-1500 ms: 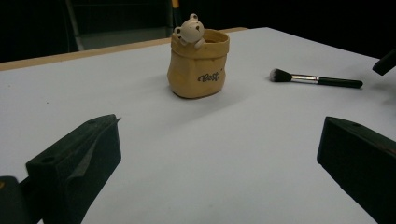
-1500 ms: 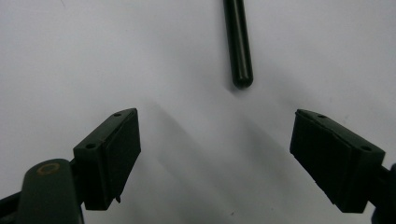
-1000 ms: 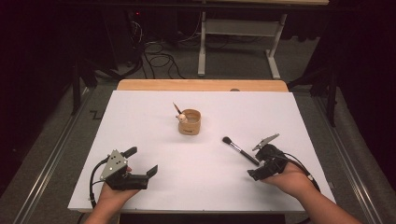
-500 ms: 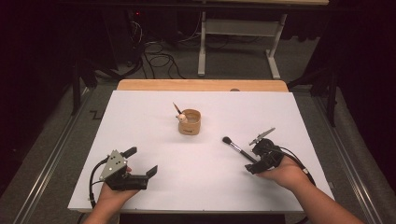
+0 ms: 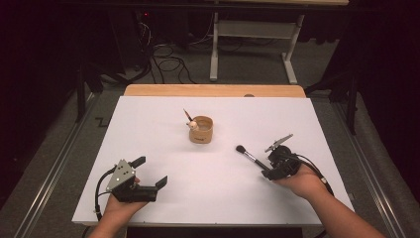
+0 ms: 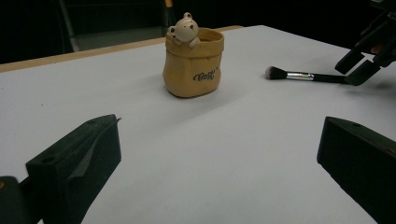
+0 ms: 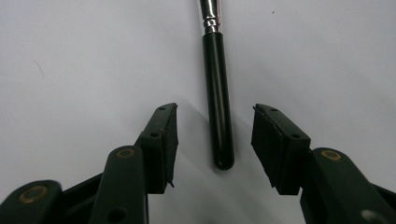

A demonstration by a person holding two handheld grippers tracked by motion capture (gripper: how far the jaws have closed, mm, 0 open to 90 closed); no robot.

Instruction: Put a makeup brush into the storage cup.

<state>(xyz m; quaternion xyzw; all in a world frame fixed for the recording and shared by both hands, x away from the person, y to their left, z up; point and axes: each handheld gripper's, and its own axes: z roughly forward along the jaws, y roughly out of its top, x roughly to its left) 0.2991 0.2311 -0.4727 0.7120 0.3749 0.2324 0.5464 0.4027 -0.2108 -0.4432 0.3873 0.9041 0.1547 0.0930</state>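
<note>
Presently the right tool [image 7: 215, 140], jaws just closing yet clear of the makeup brush [image 7: 217, 93] lying flat on the table [image 5: 163, 124] between them, risks rolling the round handle aside if one pad touches first.

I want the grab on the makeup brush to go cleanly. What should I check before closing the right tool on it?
1. Brush handle lies between the right tool jaws, which have just been closing: ok.
2. Pads touching handle: not yet, gaps on both sides.
3. Handle centred: roughly ok.
4. Brush flat on the table: ok.
5. Bear pot stands apart from the brush: ok.
6. Left tool open, away from the brush: ok.
</note>
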